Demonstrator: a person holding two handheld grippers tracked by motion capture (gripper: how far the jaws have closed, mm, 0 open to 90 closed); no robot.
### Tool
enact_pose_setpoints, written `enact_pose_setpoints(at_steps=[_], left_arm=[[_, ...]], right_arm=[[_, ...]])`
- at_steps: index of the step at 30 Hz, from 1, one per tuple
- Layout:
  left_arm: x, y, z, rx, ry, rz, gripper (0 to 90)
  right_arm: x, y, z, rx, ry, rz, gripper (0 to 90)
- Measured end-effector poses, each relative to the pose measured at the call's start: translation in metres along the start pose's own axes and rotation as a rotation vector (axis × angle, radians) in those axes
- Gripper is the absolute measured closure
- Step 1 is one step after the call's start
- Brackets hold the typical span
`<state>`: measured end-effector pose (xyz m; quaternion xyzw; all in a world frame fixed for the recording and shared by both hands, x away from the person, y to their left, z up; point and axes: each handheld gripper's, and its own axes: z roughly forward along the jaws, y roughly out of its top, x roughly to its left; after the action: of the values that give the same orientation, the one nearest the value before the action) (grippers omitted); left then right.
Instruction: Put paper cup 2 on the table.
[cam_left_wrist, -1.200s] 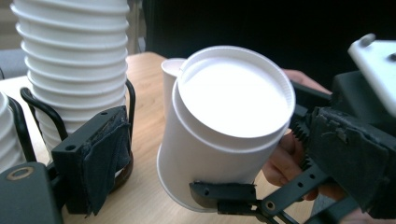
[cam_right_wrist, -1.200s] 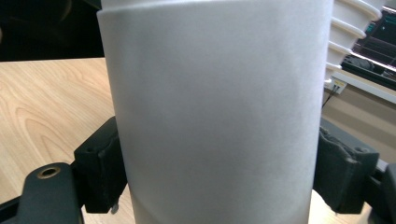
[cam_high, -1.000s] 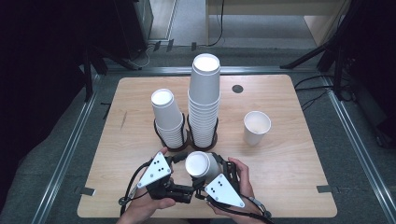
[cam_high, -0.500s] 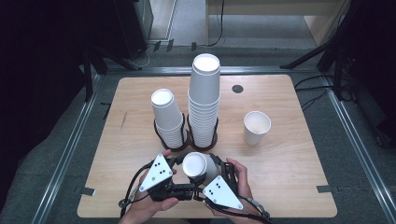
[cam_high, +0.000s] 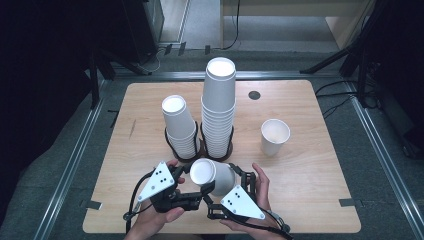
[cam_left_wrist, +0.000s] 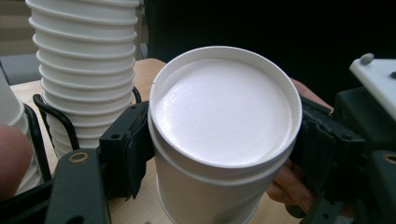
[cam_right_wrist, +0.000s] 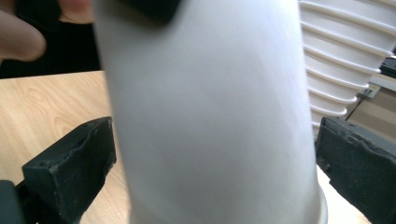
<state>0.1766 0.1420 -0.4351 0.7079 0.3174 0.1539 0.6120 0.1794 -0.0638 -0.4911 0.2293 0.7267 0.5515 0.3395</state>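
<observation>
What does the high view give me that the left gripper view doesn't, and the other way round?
High view: the lone upright cup to the right, the short stack, the right gripper with its jaws just opened, clear of the held cup's sides.
Left gripper view: both pads of the left gripper pressed on the held cup, its recessed base facing the camera.
Both: that cup and the tall stack.

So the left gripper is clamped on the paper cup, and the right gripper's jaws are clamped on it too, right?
Not quite. The left gripper is clamped on the paper cup, but the right gripper has just opened: the right gripper view shows gaps between its jaws and the cup.
</observation>
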Motion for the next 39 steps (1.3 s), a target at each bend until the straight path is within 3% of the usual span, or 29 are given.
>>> enact_pose_setpoints(at_steps=[6, 10, 14, 15, 17, 19, 30, 32, 39], left_arm=[[0.002, 0.002, -0.002, -0.010, -0.013, -0.019, 25.9], [0.004, 0.001, -0.002, -0.011, -0.016, -0.021, 25.2], [0.007, 0.001, -0.002, 0.002, -0.020, -0.053, 22.7], [0.007, 0.002, -0.002, 0.004, -0.025, -0.059, 21.1], [0.006, 0.004, -0.002, 0.024, -0.030, -0.055, 7.8], [0.007, 0.005, -0.003, 0.030, -0.036, -0.057, 1.0], [0.009, 0.004, 0.000, 0.109, -0.042, -0.046, 1.1], [0.009, 0.003, 0.002, 0.127, -0.042, -0.040, 1.1], [0.008, -0.001, 0.007, 0.170, -0.038, -0.025, 6.0]], right_arm=[[0.000, -0.006, 0.005, 0.016, -0.044, -0.031, 0.0], [0.002, -0.007, 0.004, 0.016, -0.056, -0.069, 7.3], [0.002, -0.008, 0.002, 0.019, -0.069, -0.124, 10.6], [0.002, -0.009, 0.002, 0.018, -0.074, -0.133, 10.9], [0.002, -0.008, 0.001, 0.016, -0.074, -0.166, 11.2], [0.002, -0.007, 0.000, 0.012, -0.090, -0.227, 11.3], [0.003, -0.009, -0.001, 0.044, -0.216, -0.597, 11.3], [0.005, -0.010, -0.001, 0.048, -0.230, -0.636, 11.2], [0.006, -0.013, -0.001, 0.045, -0.241, -0.695, 11.2]])
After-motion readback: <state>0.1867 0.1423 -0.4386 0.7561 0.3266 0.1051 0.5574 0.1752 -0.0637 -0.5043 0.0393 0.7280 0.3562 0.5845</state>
